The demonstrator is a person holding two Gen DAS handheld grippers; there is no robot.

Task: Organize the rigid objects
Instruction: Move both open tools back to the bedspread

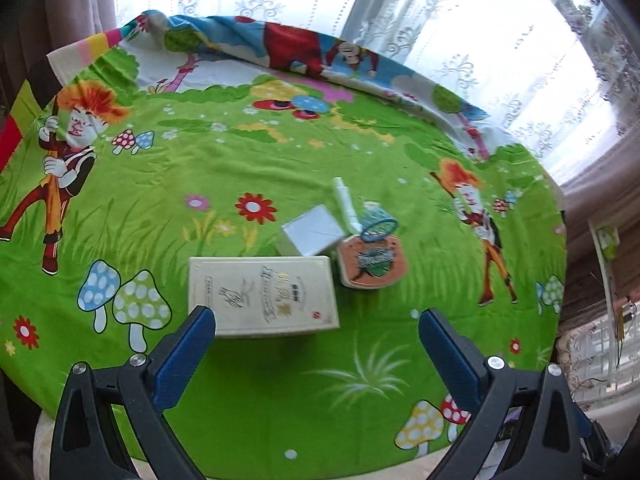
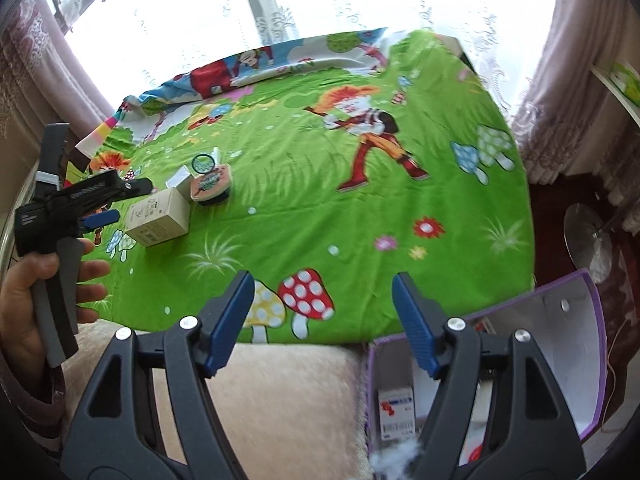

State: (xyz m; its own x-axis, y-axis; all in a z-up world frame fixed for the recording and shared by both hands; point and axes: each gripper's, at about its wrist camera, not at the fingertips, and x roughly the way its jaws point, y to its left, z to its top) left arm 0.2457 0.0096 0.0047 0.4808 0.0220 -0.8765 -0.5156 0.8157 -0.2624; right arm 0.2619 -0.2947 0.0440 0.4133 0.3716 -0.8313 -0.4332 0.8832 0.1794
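Left claw stands released and empty, its left blue pad at the near-left corner of the cream rectangular cardboard box. The box lies flat at centre frame on the green cartoon-print cloth, long axis running left to right. Behind it cluster a small white box and an orange tin. Right claw, also released and empty, hangs at the cloth's near edge over the purple-rimmed bin, well apart; the left is nearer. Open cloth lies left of the box.

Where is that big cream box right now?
In the left wrist view the cream box lies on the green cartoon cloth, just ahead of the open left tool, touching a smaller white box.
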